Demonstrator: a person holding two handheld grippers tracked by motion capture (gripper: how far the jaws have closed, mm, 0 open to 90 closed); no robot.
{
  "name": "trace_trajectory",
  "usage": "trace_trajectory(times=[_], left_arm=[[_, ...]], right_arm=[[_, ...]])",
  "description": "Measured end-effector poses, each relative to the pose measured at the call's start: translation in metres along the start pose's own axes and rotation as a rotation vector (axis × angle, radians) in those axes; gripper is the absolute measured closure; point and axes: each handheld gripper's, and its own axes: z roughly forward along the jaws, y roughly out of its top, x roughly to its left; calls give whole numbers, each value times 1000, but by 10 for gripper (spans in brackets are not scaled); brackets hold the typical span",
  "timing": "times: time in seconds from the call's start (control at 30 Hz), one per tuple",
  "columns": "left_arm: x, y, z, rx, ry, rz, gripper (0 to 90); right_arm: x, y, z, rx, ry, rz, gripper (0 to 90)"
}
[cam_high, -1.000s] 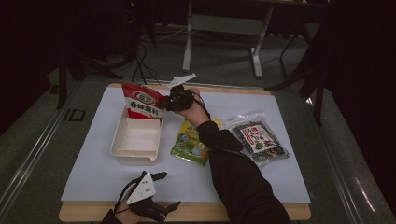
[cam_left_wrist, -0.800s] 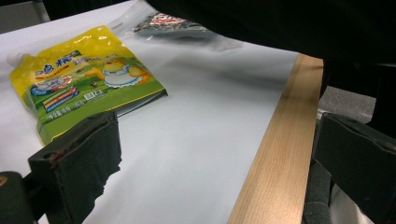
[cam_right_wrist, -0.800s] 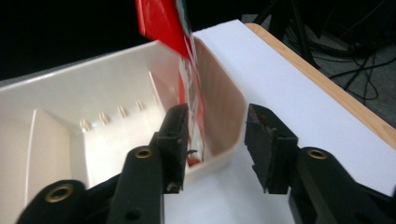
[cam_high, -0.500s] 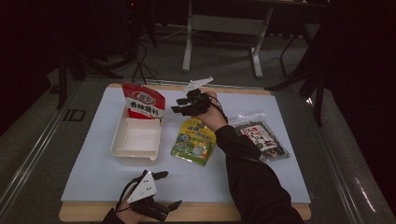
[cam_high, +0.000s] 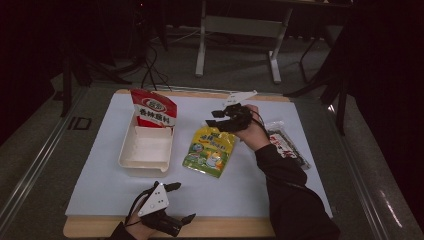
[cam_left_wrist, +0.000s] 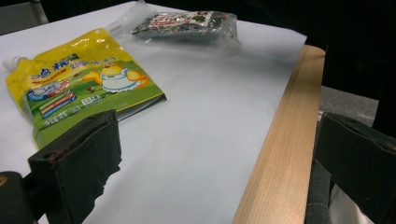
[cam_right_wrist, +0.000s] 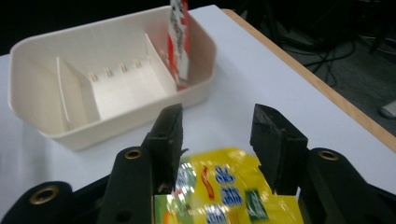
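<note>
so one cream divided tray (cam_high: 146, 152), three packets, two grippers on the white sheet; left to right: the left gripper (cam_high: 176, 204) sits at the near wooden edge, jaws spread wide with nothing in them; the tray has a single red-and-white snack bag (cam_high: 153, 109) standing upright in its far end; next, the yellow spouted pouch (cam_high: 210, 150) lies flat mid-table, long axis running near-to-far, spout end toward the far side; the right gripper (cam_high: 214, 118) hovers just over that top end, jaws partly apart, just been opening, gripping nothing; the dark seaweed packet (cam_high: 286, 145) is half covered by the person's sleeve, print too blurry to read
</note>
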Motion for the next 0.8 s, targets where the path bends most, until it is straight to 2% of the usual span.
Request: trace_trajectory(times=[0.23, 0.3, 0.37, 0.47, 0.6, 0.8], left_arm=[[-1, 0, 2, -1, -13, 4, 21], [-1, 0, 2, -1, -14, 4, 21], [0, 0, 2, -1, -14, 4, 21], [-1, 0, 2, -4, -16, 3, 21], [0, 0, 3, -2, -13, 1, 21], [1, 0, 4, 1, -13, -2, 21]], right_arm=[[-12, -21, -30, 2, -49, 28, 641], [-15, -28, -39, 2, -66, 27, 710], [-19, -36, -47, 1, -74, 41, 789], [-25, -50, -58, 14, -87, 67, 861], [-33, -68, -69, 29, -113, 86, 898], [-47, -97, -89, 42, -151, 133, 900]])
